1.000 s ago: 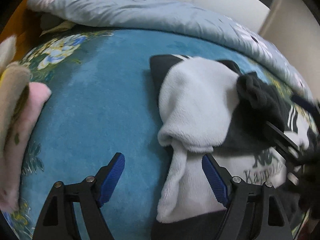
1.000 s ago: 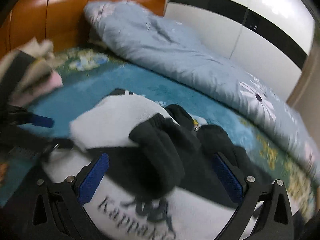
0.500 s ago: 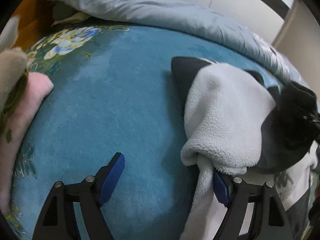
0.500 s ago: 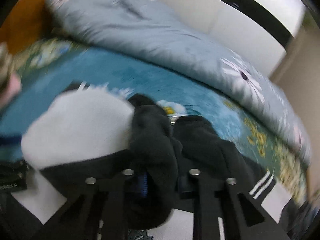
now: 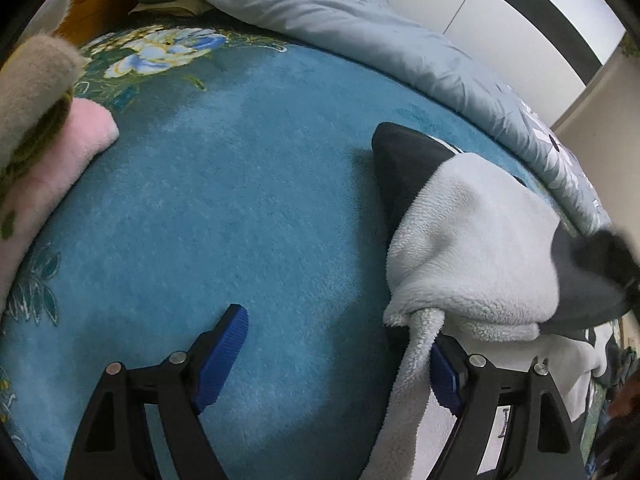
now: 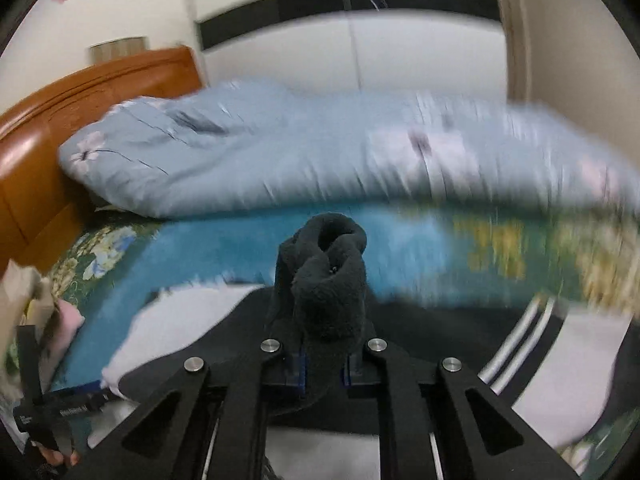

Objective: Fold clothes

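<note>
Fleece garment (image 5: 476,256) in white and black, heaped on the blue floral bedspread (image 5: 240,216) toward the right side of the bed, a black corner with white stripes poking out from under the white pile toward the quilt. Right gripper (image 6: 323,368) clamped on a bunched black fleece sleeve (image 6: 328,276) of that garment, jaws just closed down to a narrow gap with the fabric squeezed between the blue pads, the sleeve end standing up above the fingers; background of that view smeared with motion blur. Left gripper (image 5: 340,360) spread wide, low over the bedspread at the garment's left edge: one blue pad (image 5: 222,356) over bare blue pile, the other tucked behind a hanging strip of white fleece, nothing pinched between them. Folded pink fleece piece (image 5: 60,168) with a beige one (image 5: 32,80) on top at the left edge of the bed. Rumpled pale-blue quilt (image 5: 360,28) along the far side, orange wooden headboard (image 6: 60,120) at the far-left corner, white wardrobe doors (image 6: 400,48) with a black band behind.
</note>
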`<state>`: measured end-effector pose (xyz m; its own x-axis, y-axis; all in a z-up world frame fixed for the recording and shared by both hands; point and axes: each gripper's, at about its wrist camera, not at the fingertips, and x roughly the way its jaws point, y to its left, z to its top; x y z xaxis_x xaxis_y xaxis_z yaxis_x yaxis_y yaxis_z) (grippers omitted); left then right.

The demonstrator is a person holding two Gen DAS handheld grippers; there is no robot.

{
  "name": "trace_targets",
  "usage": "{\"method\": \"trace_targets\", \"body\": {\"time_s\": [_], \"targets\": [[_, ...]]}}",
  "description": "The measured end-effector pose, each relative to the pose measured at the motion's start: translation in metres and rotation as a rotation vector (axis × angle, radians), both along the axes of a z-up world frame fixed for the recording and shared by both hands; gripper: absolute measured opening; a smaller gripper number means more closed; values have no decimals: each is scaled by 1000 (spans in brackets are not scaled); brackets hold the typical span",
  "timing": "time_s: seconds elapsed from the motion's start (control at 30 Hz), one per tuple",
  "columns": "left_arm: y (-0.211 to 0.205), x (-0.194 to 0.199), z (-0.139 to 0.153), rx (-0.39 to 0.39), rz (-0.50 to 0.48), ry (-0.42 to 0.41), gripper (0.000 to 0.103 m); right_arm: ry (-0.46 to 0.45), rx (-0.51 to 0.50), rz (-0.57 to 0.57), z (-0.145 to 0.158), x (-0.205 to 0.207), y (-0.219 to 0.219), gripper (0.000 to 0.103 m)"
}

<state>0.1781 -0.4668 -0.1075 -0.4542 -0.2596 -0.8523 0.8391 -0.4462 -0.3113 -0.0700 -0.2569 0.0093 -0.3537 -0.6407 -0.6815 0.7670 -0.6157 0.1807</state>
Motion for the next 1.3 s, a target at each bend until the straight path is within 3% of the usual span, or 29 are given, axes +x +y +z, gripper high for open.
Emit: {"method": "trace_targets", "body": {"time_s": [0.2,0.37,0.47,0.63,0.73,0.93,1.03,1.2,1.3], "targets": [[-2,9,1,38,16,36,85,-195,-32,-85,-51,-28,27,13],[-1,13,1,52,20,39,85,-133,-105,-77,-31,-24,35,13],[0,12,2,53,14,32,85,-165,-67,-99,-44,-29,40,13],[2,10,2,46,-7,15,85,-296,-22,-149,-80,-43,46,13],[3,10,5,56,-24,23,85,-280,-5,-127,-74,-43,44,18],[7,16,14,89,-35,31,85,-263,-28,-110,-56,-42,66,41],[16,28,31,83,-28,78,84,-259,-59,-144,-46,-49,95,43],[30,40,72,-50,-13,212,86,-220,-71,-178,-32,-58,137,44],[38,18,76,-70,-116,291,87,-216,-51,-171,-32,-62,142,45]]}}
